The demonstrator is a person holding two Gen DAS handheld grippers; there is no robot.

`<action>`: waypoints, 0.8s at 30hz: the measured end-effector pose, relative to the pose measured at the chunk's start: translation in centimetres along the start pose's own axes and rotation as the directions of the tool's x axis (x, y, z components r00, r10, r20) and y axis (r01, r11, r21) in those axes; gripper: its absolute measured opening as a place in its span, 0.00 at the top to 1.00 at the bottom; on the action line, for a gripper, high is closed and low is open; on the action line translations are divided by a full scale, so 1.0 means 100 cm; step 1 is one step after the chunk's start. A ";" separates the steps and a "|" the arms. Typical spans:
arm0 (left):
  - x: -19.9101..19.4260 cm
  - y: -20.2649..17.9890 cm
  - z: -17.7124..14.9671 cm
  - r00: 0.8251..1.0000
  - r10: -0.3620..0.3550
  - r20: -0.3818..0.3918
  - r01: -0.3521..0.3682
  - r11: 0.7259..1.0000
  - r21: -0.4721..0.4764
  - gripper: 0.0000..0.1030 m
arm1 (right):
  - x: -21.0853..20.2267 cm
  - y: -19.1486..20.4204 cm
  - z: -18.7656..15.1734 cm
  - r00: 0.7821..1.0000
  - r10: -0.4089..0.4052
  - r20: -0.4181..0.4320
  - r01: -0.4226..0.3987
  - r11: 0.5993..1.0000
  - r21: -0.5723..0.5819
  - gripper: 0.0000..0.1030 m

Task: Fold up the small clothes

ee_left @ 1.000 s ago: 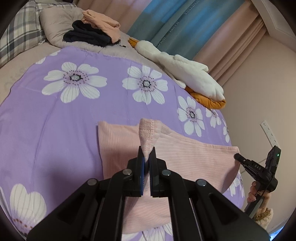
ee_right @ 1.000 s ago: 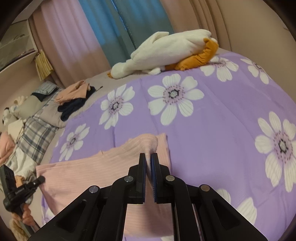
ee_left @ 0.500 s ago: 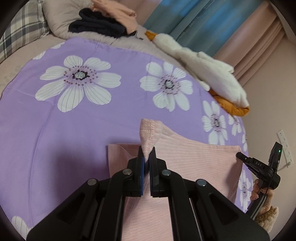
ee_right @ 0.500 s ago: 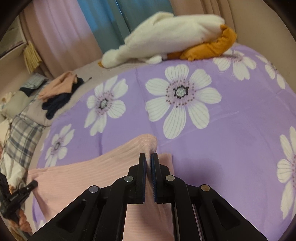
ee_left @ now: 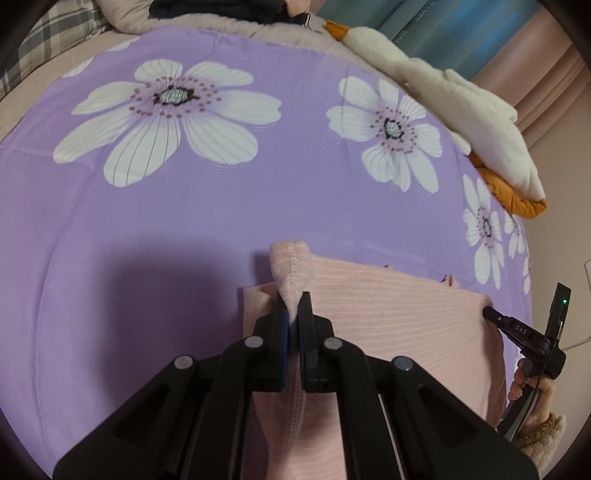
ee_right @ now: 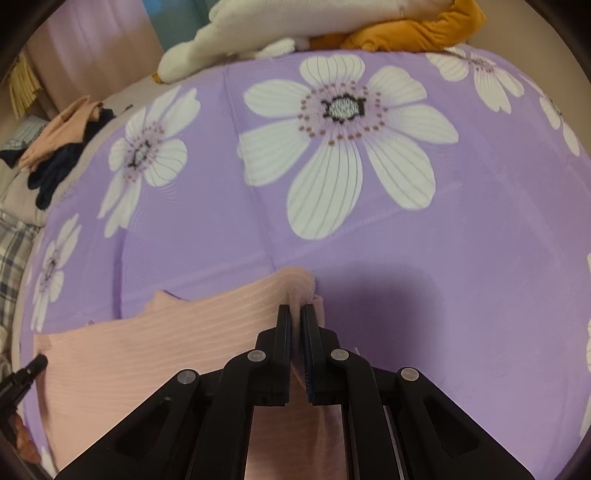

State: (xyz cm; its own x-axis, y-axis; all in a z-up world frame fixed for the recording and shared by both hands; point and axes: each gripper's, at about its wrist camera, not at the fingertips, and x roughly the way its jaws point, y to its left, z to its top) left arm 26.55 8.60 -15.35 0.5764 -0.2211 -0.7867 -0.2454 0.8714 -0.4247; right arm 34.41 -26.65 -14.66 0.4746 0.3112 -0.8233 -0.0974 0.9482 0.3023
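Observation:
A pink ribbed garment (ee_left: pixel 399 317) lies on a purple sheet with white flowers (ee_left: pixel 184 206). My left gripper (ee_left: pixel 293 306) is shut on the garment's left hem corner, which sticks up past the fingertips. My right gripper (ee_right: pixel 296 314) is shut on the garment's right hem corner (ee_right: pixel 295 284). The garment (ee_right: pixel 155 343) stretches between the two grippers, doubled over a lower layer whose edge shows beyond it. The right gripper also shows at the right edge of the left wrist view (ee_left: pixel 491 314).
A white and orange plush goose (ee_left: pixel 454 110) lies along the far edge of the bed. A pile of dark and peach clothes (ee_right: pixel 62 144) sits on a pillow near a plaid pillow (ee_left: pixel 44 44). Curtains (ee_left: pixel 461 33) hang behind the bed.
Both grippers have carried the pink hem forward and down toward the sheet. The garment has folded over itself, and less of it shows ahead of the fingers.

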 end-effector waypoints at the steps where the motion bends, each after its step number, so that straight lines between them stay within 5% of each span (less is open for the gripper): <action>1: 0.003 0.001 0.000 1.000 0.006 -0.007 -0.006 1.000 -0.001 0.96 | 0.002 0.000 0.000 1.000 -0.003 -0.001 0.003 1.000 -0.002 0.92; 11: 0.003 0.007 -0.005 1.000 0.000 -0.016 0.000 0.999 -0.034 0.87 | 0.005 -0.001 -0.004 0.999 -0.044 0.005 0.044 0.999 -0.009 0.92; 13: -0.006 0.003 -0.007 1.000 -0.008 -0.009 0.008 1.000 -0.019 0.77 | 0.001 -0.001 -0.004 0.999 -0.041 -0.006 0.041 0.999 0.005 0.79; 14: -0.013 0.001 -0.008 1.000 -0.009 0.002 0.009 1.000 -0.009 0.63 | -0.003 -0.002 -0.006 0.999 -0.042 -0.006 0.042 0.999 0.012 0.63; 17: -0.034 -0.002 -0.012 0.999 0.012 0.052 -0.013 1.000 0.006 0.30 | -0.024 -0.008 -0.012 1.000 -0.006 0.025 0.005 0.999 0.032 0.49; 24: -0.048 0.011 -0.034 0.997 -0.080 -0.006 0.079 0.996 -0.037 0.26 | -0.055 -0.040 -0.042 0.988 0.156 0.017 -0.157 0.979 0.132 0.32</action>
State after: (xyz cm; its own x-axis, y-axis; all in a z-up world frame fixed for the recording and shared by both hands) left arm 20.85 9.13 -13.56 0.5894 -0.2923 -0.7531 -0.2278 0.8343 -0.5021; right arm 28.50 -31.92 -13.36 0.4685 0.4541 -0.7578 -0.0541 0.8709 0.4885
